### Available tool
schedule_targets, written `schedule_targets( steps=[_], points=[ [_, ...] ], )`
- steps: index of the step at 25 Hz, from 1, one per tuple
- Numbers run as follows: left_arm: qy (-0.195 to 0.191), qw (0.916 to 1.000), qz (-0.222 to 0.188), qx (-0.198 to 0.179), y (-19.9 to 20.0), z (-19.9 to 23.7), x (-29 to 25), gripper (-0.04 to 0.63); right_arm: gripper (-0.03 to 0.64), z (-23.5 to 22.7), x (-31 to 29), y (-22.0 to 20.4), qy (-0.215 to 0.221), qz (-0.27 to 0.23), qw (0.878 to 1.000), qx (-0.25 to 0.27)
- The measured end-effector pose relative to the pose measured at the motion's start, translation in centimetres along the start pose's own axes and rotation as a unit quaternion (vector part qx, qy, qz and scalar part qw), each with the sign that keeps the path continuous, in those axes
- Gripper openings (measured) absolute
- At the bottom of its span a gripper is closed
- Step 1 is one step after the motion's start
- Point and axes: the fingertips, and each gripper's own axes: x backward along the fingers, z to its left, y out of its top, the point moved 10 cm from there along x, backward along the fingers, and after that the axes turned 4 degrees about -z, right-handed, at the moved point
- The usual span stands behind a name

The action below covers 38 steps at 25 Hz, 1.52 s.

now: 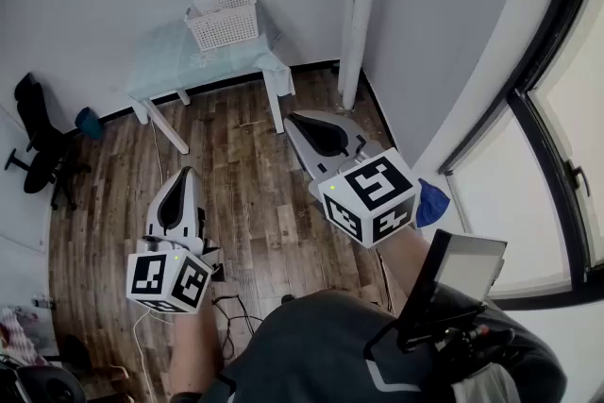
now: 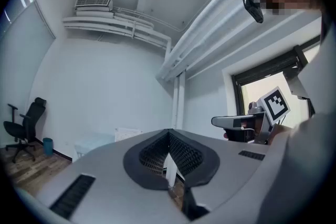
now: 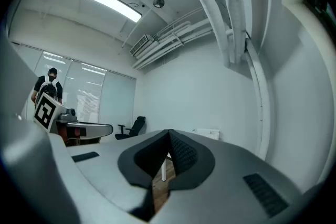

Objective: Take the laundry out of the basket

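A white mesh laundry basket (image 1: 225, 16) stands on a small pale table (image 1: 179, 61) against the far wall; what lies inside it is hidden from here. Both grippers hang low over the wooden floor, well short of the table. My left gripper (image 1: 185, 175) is shut with nothing in it, and so is my right gripper (image 1: 294, 119). In the left gripper view the pads meet at the tip (image 2: 169, 135), with the basket (image 2: 127, 134) far behind. The right gripper view shows its tip (image 3: 169, 135) shut too, and the basket (image 3: 208, 134) small in the distance.
A black office chair (image 1: 38, 142) and a blue bin (image 1: 90, 123) stand at the left wall. A white pipe column (image 1: 354, 14) runs down beside the table. Windows (image 1: 566, 137) line the right side, with a blue cloth (image 1: 432, 203) below. Cables (image 1: 231, 307) lie on the floor.
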Motion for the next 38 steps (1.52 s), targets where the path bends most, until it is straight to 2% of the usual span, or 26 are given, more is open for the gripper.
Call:
schedule_targets(
  steps=[9, 13, 18, 23, 29, 33, 38],
  points=[
    [-0.004, 1.0000, 0.005, 0.002, -0.3, 0.8, 0.0, 0.008, 0.014, 0.4, -0.7, 0.3, -0.010, -0.002, 1.000, 0.002],
    [0.002, 0.9997, 0.016, -0.018, -0.4, 1.9, 0.1, 0.008, 0.014, 1.1, -1.5, 0.0, -0.013, -0.007, 1.000, 0.022],
    [0.002, 0.9997, 0.010, -0.023, 0.1, 4.2, 0.1, 0.008, 0.014, 1.9, -3.2, -0.1, -0.021, -0.007, 0.999, 0.026],
    [-0.014, 0.9996, 0.011, -0.021, -0.2, 6.8, -0.3, 0.008, 0.014, 2.8, -5.4, -0.2, -0.034, -0.016, 0.999, -0.001],
    [-0.016, 0.9996, 0.019, -0.011, -1.2, 10.1, -1.5, 0.008, 0.014, 3.6, -8.4, -0.8, -0.030, -0.002, 0.999, 0.010],
    [-0.005, 0.9998, 0.017, -0.014, -0.9, 11.6, -3.3, 0.008, 0.014, 2.8, -10.5, -1.3, -0.020, 0.007, 1.000, 0.007],
    [0.016, 0.9994, 0.023, -0.022, -1.1, 13.2, -7.8, 0.008, 0.014, -0.8, -14.0, -2.1, -0.011, 0.001, 1.000, -0.008]
  ],
)
